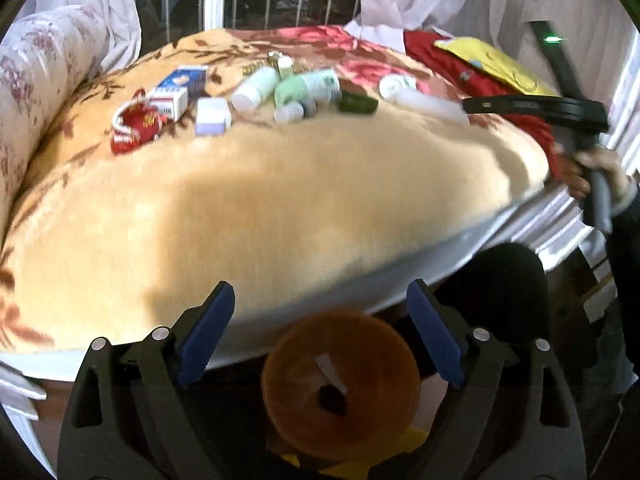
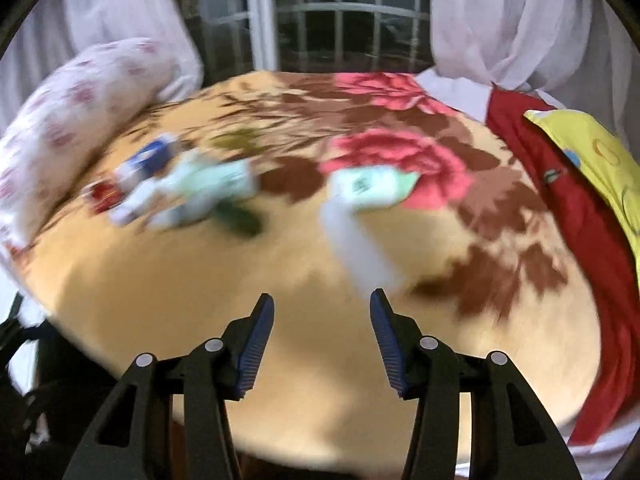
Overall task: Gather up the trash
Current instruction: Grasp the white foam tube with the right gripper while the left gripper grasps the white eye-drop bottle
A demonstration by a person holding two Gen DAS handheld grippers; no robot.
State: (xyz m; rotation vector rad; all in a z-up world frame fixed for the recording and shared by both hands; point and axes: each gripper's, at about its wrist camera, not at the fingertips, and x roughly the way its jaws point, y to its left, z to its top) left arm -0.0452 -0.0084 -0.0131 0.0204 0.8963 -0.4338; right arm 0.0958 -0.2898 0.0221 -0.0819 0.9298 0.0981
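The left gripper (image 1: 320, 312) is held with its jaws spread wide and nothing between them, poised above an orange bin (image 1: 340, 384) seen at 6 o'clock in the left wrist view, below the edge of the bed. A scrap of white paper (image 1: 331, 372) is seen inside the bin.

The trash is gathered on a floral blanket (image 1: 280, 208) toward 12 o'clock: a red packet (image 1: 136, 126), a blue-and-white carton (image 1: 182, 82), a pale box (image 1: 213, 116), a white bottle (image 1: 256, 89), a green-and-white bottle (image 1: 308, 87) and a dark green item (image 1: 357, 103) lie near one another.

The right gripper (image 2: 322, 332) is likewise open and empty, over the blanket (image 2: 248, 292). A blurred white container (image 2: 360, 252) lies just ahead at 12 o'clock; its contact with the right fingertip (image 2: 378, 300) cannot be determined.

A floral bolster (image 2: 80, 108) is noted at 10 o'clock.
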